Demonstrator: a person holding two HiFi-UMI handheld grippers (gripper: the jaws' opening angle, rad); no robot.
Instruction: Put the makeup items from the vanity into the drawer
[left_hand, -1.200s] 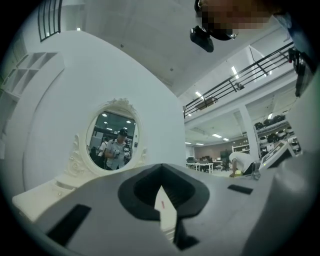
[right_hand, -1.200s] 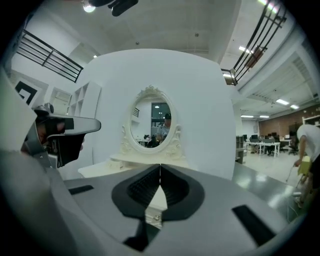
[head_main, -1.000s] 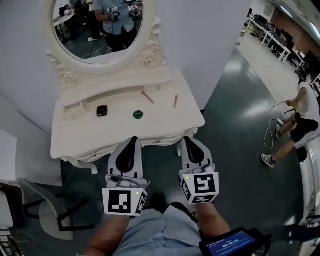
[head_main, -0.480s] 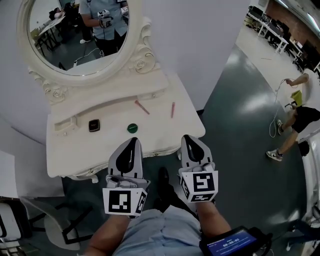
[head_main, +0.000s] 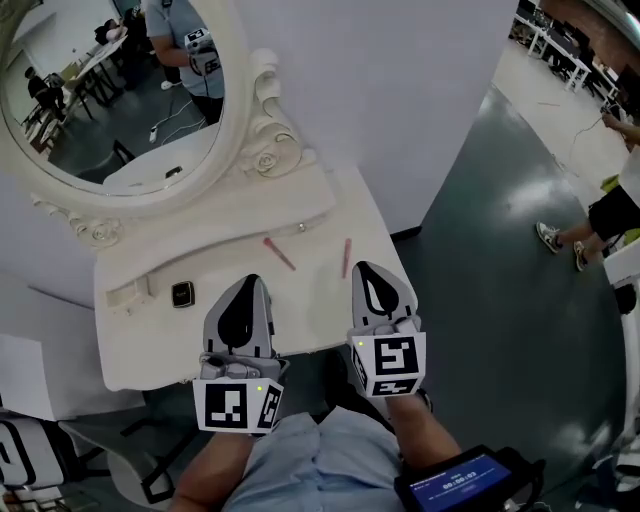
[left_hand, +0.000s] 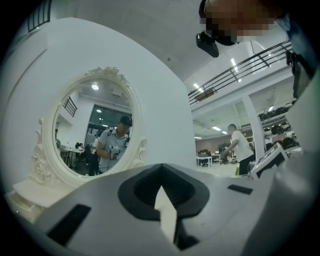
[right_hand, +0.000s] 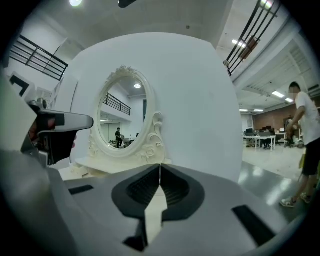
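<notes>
The left hand-held gripper (head_main: 246, 285) and right hand-held gripper (head_main: 371, 272) are seen shut and empty. Below the mirror (head_main: 110, 90), a pink pencil (head_main: 279, 253) lies slanted on the tabletop (head_main: 310, 297) ahead of both. A second pencil (head_main: 346, 257) is pointed toward the mirror, just beside the right tip.

Cream-white vanity (head_main: 318, 300), pink pencil (head_main: 279, 254), black compact (head_main: 182, 294), dark grey floor (head_main: 500, 250)

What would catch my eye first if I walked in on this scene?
A big oval mirror in a carved white frame fills the upper left, standing on a white dressing table. Nearest the camera, the left claw and the right claw, both grey, shut and empty, hover at the table's front edge. On the tabletop lie two pink pencils and a small dark case.
</notes>
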